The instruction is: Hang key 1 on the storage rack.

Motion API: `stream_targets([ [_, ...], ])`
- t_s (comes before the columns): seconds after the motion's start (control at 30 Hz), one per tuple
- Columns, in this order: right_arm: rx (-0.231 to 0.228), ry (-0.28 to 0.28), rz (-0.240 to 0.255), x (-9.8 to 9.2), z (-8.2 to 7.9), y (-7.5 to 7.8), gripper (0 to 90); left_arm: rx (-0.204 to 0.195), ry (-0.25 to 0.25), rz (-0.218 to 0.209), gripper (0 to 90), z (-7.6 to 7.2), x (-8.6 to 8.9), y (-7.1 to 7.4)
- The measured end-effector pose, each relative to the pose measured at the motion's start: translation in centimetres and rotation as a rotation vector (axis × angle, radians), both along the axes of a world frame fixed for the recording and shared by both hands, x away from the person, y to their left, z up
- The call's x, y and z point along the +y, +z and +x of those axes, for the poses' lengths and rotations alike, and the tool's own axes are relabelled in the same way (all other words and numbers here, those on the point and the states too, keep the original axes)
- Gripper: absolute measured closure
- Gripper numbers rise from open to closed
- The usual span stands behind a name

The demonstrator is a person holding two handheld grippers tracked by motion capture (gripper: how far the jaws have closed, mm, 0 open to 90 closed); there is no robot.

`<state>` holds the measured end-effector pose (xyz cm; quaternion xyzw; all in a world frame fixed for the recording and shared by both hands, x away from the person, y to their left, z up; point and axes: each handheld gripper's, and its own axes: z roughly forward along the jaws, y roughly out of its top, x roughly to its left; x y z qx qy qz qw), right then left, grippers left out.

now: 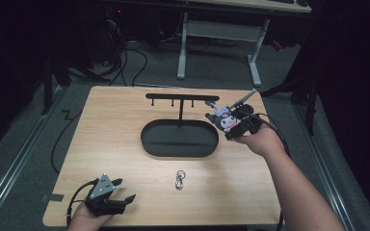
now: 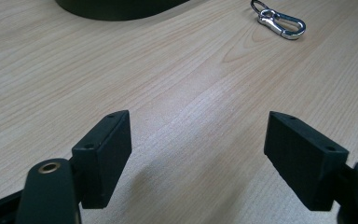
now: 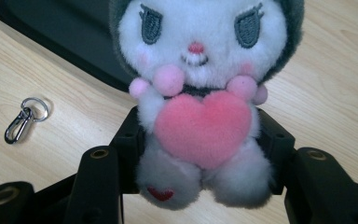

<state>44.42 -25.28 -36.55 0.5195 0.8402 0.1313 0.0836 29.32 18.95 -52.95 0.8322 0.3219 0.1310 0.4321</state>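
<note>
A small plush toy [image 3: 200, 93] with a white face, dark hood and pink heart sits between the jaws of my right gripper [image 3: 200, 154], which is shut on its body. From above, the plush toy [image 1: 223, 119] and the right gripper [image 1: 231, 126] hang by the right end of the black stand's oval base [image 1: 179, 139]. A T-shaped rack [image 1: 182, 97] with small hooks rises from that base. A silver key clip [image 1: 179, 180] lies on the table in front of the base. My left gripper [image 1: 121, 190] rests at the table's front left, open with nothing between its jaws.
The wooden table [image 1: 106, 130] has bare surface left of the base. The silver clip [image 2: 279, 21] lies ahead and right of the left gripper [image 2: 198, 154]. The base's dark edge [image 2: 121, 7] lies farther off. Behind the table stand a white desk frame [image 1: 219, 43] and floor cables.
</note>
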Motion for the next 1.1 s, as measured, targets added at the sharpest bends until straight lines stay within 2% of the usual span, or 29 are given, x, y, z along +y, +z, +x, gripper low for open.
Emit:
stream_targets([
  [0.2,-0.009,-0.003,0.01,0.7,0.6,-2.0,47.3,0.003,-0.003,0.004,23.8,0.0,0.0,0.0],
  [0.43,-0.022,-0.009,0.014,1.3,1.2,-2.9,45.8,0.006,-0.005,0.009,23.8,0.0,0.0,-0.1],
  [0.6,-0.016,-0.021,0.022,1.5,1.4,-3.5,36.9,0.001,-0.004,0.005,23.8,0.0,0.0,-0.1],
  [0.7,-0.027,-0.019,0.037,1.5,1.4,-3.7,32.5,0.003,-0.006,0.008,23.8,0.0,0.0,-0.1],
  [0.97,-0.031,-0.012,0.056,1.2,0.6,-3.8,32.8,0.005,-0.011,0.012,23.8,0.0,-0.2,-0.1],
  [1.1,-0.035,-0.015,0.073,0.8,-0.2,-4.5,33.5,0.004,-0.014,0.017,23.8,0.0,-0.2,-0.1],
])
